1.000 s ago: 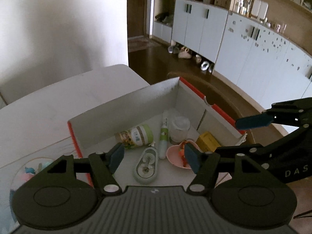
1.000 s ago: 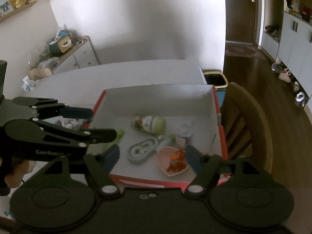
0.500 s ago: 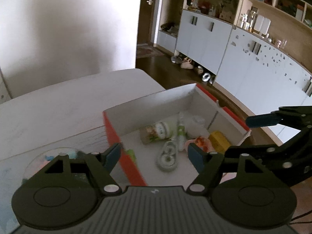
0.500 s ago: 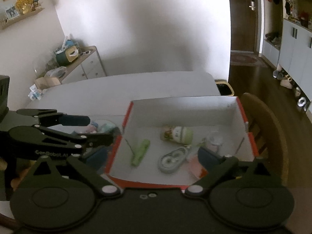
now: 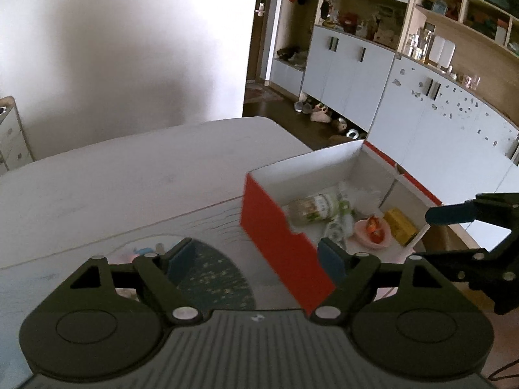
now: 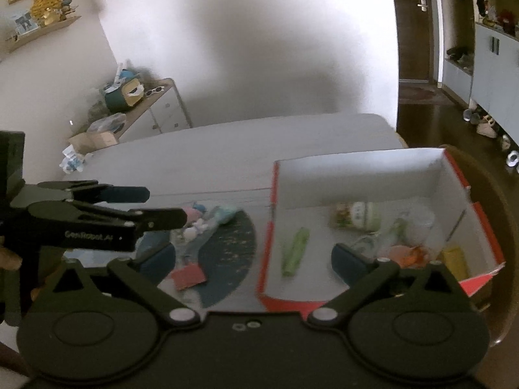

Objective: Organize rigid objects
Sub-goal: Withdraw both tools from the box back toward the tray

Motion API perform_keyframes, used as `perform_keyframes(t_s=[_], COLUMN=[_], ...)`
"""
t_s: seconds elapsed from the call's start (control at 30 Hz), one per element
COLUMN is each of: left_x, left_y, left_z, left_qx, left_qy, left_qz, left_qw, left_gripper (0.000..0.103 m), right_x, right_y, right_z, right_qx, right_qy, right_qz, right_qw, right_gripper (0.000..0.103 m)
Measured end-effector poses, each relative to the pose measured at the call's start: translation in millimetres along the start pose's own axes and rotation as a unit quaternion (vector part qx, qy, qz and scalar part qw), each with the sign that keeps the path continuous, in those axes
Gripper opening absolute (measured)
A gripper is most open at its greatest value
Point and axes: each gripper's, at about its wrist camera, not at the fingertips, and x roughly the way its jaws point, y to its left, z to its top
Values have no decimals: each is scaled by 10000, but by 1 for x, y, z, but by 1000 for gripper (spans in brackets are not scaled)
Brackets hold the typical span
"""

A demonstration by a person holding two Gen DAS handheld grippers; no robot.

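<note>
— What has been changed since a second ago?
— Both views have been swung leftward off the box (image 6: 363, 175), which is now seen at the right of each; more of the table (image 5: 136, 175) and a dark round mat (image 6: 227, 253) have been brought into sight.
— How are the jaws set?
— On the left gripper (image 5: 256, 259) they have just been opening and are spread apart, nothing between them. On the right gripper (image 6: 253, 259) they are held wide, likewise empty.
— Where are the objects?
— A green stick (image 6: 295, 251), a labelled bottle (image 6: 356, 215), a pink dish (image 5: 373, 233) and a yellow block (image 5: 400, 227) are lying inside the box. A red card (image 6: 188, 275) and small pastel pieces (image 6: 211, 214) are left on the mat, blurred.
</note>
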Motion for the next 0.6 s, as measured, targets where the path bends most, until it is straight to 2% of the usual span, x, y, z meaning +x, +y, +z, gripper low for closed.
perform_keyframes(t_s=[0.3, 0.6], left_x=[1, 24], left_y=[59, 116], left_z=[-14, -26], left_qx=[-99, -257], left_qy=[11, 91], left_qz=[402, 721], left_qw=[9991, 9970], left_gripper=[83, 83], right_x=[28, 60], right_y=[41, 75], right_z=[-9, -19], right_qx=[-69, -286], right_qy=[177, 472], right_qz=[99, 148], right_qw=[9998, 9984], right_gripper=[102, 102])
